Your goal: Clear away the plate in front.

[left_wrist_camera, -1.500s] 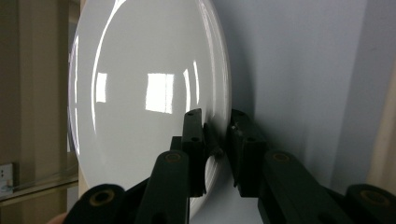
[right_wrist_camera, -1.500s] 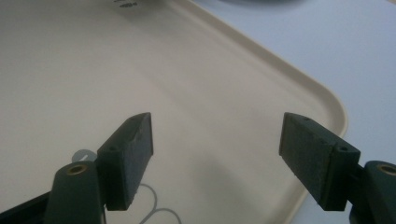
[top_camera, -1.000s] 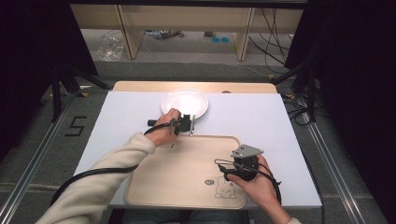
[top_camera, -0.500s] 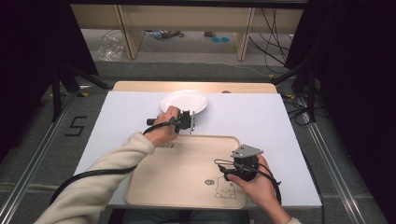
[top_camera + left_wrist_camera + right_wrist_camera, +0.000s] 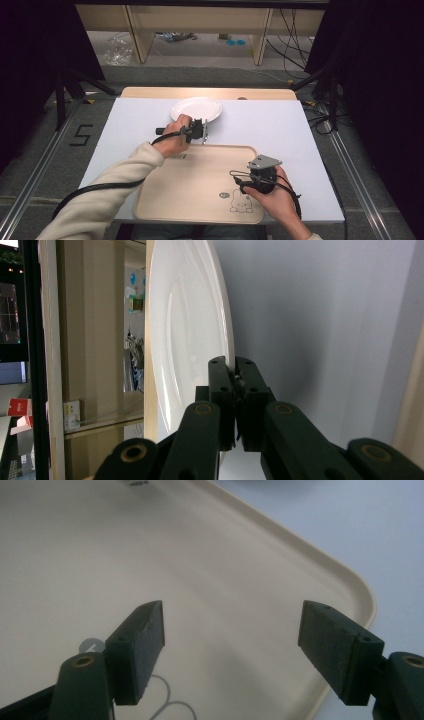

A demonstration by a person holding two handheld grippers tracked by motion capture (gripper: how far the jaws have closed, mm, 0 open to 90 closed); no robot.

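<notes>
On the white table (image 5: 300, 130), left gripper (image 5: 235, 374) pinches the plate (image 5: 190, 335); right gripper (image 5: 232, 640) gapes over the tray (image 5: 320, 565).

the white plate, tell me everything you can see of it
The white plate is round, glossy and shallow, like glazed ceramic, with a raised rim and nothing on it. It lies at the far side of the white table, beyond the tray. The left claw is shut on its near rim, pinching the edge.
</notes>
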